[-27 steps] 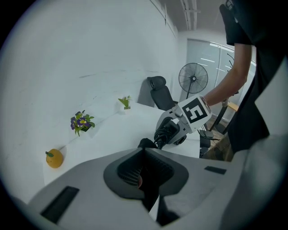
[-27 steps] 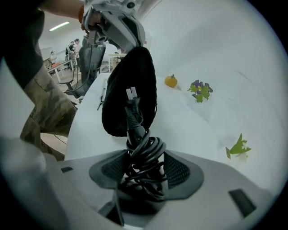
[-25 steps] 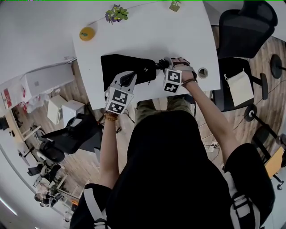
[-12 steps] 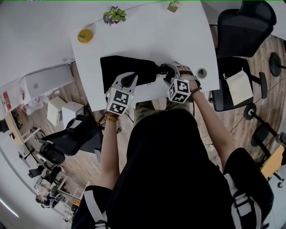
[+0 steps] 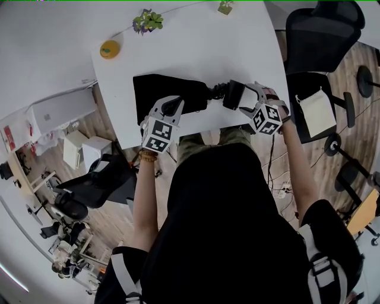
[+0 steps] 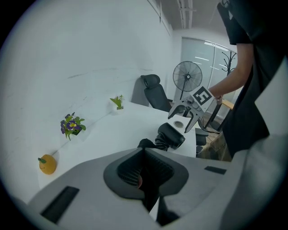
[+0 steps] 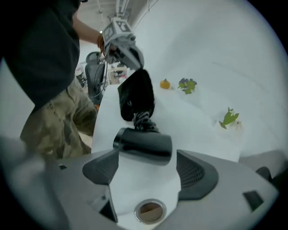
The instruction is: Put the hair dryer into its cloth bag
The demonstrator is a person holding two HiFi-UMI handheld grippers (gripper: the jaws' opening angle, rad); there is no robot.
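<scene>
The black cloth bag (image 5: 169,94) lies flat on the white table (image 5: 196,47). My left gripper (image 5: 171,107) is shut on the bag's near edge, and in the left gripper view black cloth (image 6: 147,186) is pinched between the jaws. The black hair dryer (image 5: 233,94) lies on its side at the bag's right end, with its coiled cord (image 5: 217,91) leading into the bag. My right gripper (image 5: 249,97) sits just right of the dryer with its jaws opening. In the right gripper view the dryer's barrel (image 7: 143,143) lies just past the fingertips and no pad touches it.
A small metal-rimmed ring (image 7: 150,211) lies on the table under my right gripper. At the far edge stand an orange ornament (image 5: 109,48), a purple-flowered plant (image 5: 146,22) and a small green plant (image 5: 225,7). Black office chairs (image 5: 323,35) stand to the right.
My right gripper has opened, let go of the hair dryer and drawn back to the right. The dryer stays on the table. My left gripper has not moved.
</scene>
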